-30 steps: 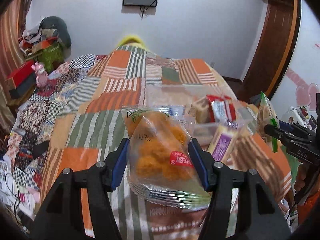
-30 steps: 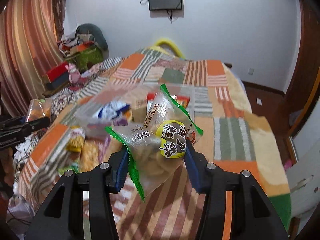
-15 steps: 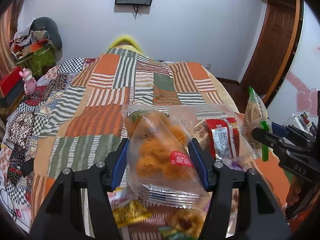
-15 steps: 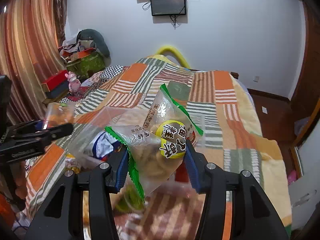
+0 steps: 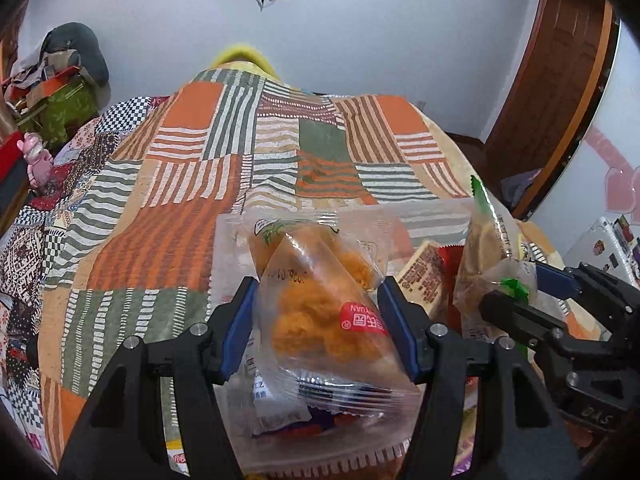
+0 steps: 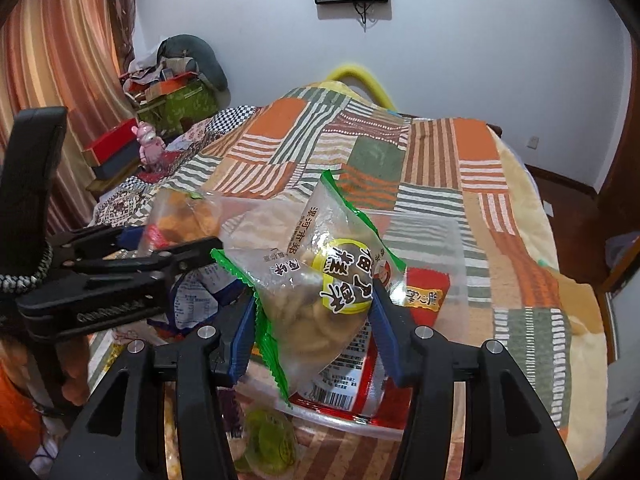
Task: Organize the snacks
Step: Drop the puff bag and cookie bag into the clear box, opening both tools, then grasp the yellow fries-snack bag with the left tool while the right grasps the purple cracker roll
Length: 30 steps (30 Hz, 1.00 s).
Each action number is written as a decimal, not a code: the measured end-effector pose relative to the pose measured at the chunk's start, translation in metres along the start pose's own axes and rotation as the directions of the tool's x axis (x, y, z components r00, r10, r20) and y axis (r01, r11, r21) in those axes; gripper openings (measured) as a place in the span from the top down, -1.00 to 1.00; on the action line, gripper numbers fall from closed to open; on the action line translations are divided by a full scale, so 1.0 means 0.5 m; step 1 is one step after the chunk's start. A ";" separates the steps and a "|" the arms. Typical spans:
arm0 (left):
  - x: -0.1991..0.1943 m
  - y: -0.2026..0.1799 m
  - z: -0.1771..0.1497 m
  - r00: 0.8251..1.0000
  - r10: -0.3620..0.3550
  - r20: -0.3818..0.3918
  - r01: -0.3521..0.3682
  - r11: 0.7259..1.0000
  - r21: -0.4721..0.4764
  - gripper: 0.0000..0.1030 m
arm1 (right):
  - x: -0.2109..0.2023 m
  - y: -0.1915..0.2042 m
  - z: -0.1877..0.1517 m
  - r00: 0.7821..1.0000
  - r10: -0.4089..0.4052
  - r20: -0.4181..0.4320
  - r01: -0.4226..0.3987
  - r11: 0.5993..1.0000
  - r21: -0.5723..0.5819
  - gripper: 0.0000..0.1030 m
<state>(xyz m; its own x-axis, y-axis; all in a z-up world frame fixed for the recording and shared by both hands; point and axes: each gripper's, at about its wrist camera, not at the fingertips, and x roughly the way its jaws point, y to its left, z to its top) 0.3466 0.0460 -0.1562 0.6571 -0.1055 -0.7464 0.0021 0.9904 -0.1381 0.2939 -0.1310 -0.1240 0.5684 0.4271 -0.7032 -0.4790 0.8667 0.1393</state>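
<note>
Two tools, one snack packet each, both held above a clear plastic container on the bed.

Left tool pinches a clear packet of orange fried snack between its blue pads. Right tool pinches a green-edged packet of pale biscuits with a yellow label. Each tool shows in the other's view: right tool at the right edge, left tool at the left. Clear container sits on the patchwork quilt; inside, one red packet, one blue-and-white packet, others too overlapped to count. Two loose snacks lie on the quilt beside it, one of them a green-yellow round one.
</note>
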 end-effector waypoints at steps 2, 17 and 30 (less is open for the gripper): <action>0.000 -0.003 0.001 1.000 0.003 -0.003 -0.003 1.000 0.002 -0.22 | -0.001 0.001 -0.001 1.000 0.003 -0.008 -0.003 1.000 0.001 0.01; -0.167 0.035 -0.031 0.996 0.026 0.087 -0.026 1.000 -0.003 -0.53 | -0.098 0.015 -0.007 0.998 -0.004 0.065 0.005 1.000 -0.005 -0.23; -0.172 0.115 -0.168 0.994 0.106 -0.025 -0.106 0.994 -0.012 -0.63 | -0.097 0.039 -0.082 1.000 0.012 0.017 -0.013 1.000 0.017 -0.24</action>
<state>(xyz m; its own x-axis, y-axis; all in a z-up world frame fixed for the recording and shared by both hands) 0.2270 0.1046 -0.1548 0.6350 -0.0025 -0.7725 -0.0769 0.9948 -0.0664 0.2296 -0.1455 -0.1157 0.5735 0.4421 -0.6896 -0.4748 0.8654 0.1600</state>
